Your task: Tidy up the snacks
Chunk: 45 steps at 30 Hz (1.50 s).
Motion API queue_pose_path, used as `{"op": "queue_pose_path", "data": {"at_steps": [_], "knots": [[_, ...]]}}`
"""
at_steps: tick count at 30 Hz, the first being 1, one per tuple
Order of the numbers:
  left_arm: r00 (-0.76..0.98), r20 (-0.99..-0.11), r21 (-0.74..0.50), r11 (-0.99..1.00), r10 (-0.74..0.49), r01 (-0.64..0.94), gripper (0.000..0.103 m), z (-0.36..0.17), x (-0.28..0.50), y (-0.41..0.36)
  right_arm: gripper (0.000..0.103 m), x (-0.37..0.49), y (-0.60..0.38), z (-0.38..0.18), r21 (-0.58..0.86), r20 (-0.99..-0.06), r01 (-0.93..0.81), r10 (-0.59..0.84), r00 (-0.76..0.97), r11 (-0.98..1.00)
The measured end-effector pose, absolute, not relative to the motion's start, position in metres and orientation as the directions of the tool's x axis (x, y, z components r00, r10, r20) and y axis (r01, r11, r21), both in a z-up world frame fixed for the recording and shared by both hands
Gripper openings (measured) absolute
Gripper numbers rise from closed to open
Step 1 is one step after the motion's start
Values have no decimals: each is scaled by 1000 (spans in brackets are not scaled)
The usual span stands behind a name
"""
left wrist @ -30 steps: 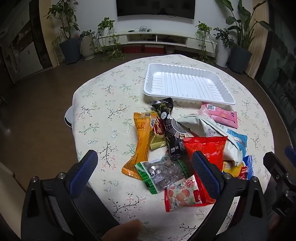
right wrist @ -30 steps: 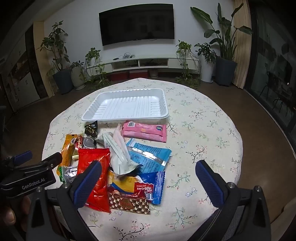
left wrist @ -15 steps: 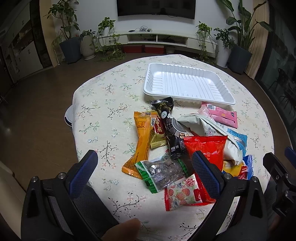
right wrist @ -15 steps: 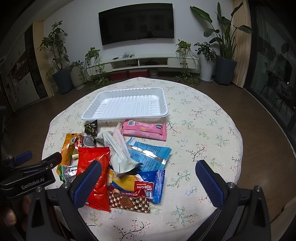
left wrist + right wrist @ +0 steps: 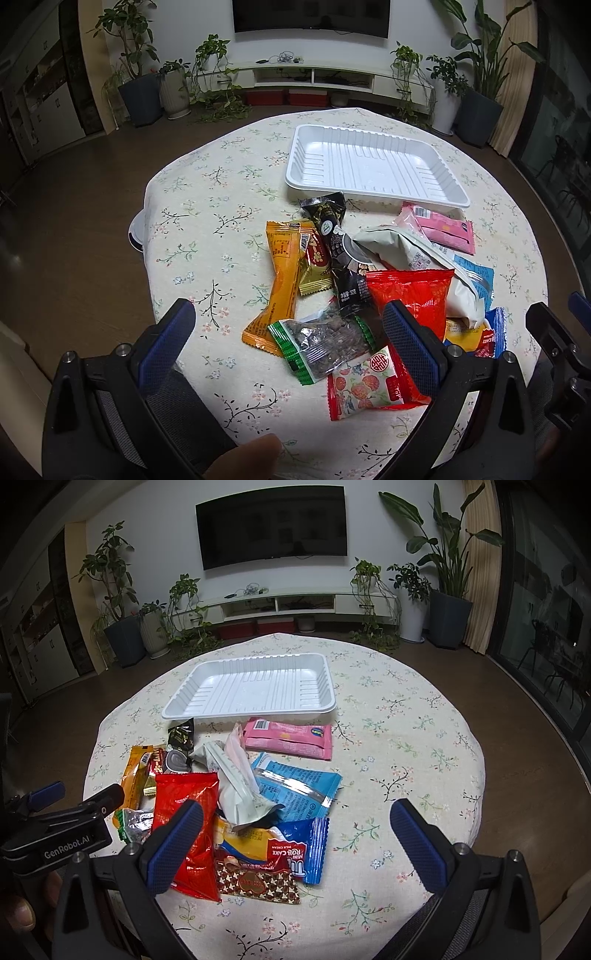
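A home living room: a wall-mounted television (image 5: 272,524) above a low white media console (image 5: 280,603), potted plants (image 5: 448,602), a floral-clothed round table (image 5: 406,716).

White plastic tray (image 5: 255,686) ribbed, slightly glossy; snack wrappers (image 5: 406,291) shiny foil; tablecloth (image 5: 406,738) matt cloth.

On the tabletop (image 5: 406,716) the tray (image 5: 207,686) sits at the far side, with a heap of snack packets (image 5: 236,794) spread in front of it. One flat packet (image 5: 291,738) lies just before the tray's right end; another (image 5: 295,786) lies nearer still, partly under a crumpled bag (image 5: 236,782). A long packet (image 5: 282,284) lies at the heap's left edge. Behind the tabletop stand potted plants (image 5: 118,627) and a low shelf (image 5: 280,603), under a wall-mounted screen (image 5: 273,526).
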<state>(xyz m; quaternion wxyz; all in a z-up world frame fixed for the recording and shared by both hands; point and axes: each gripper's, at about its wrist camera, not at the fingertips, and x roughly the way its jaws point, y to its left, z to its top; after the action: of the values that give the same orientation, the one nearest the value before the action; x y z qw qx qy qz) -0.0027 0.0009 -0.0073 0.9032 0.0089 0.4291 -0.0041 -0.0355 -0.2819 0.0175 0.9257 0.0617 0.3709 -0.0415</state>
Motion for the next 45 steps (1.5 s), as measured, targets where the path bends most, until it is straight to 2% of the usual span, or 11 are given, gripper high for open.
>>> {"op": "queue_pose_path", "data": {"at_steps": [45], "knots": [[633,-774,7,1000,-12,28,103,-12,-2,0,103,-36,-284,15,88,-698,123,-27,716,989]]}}
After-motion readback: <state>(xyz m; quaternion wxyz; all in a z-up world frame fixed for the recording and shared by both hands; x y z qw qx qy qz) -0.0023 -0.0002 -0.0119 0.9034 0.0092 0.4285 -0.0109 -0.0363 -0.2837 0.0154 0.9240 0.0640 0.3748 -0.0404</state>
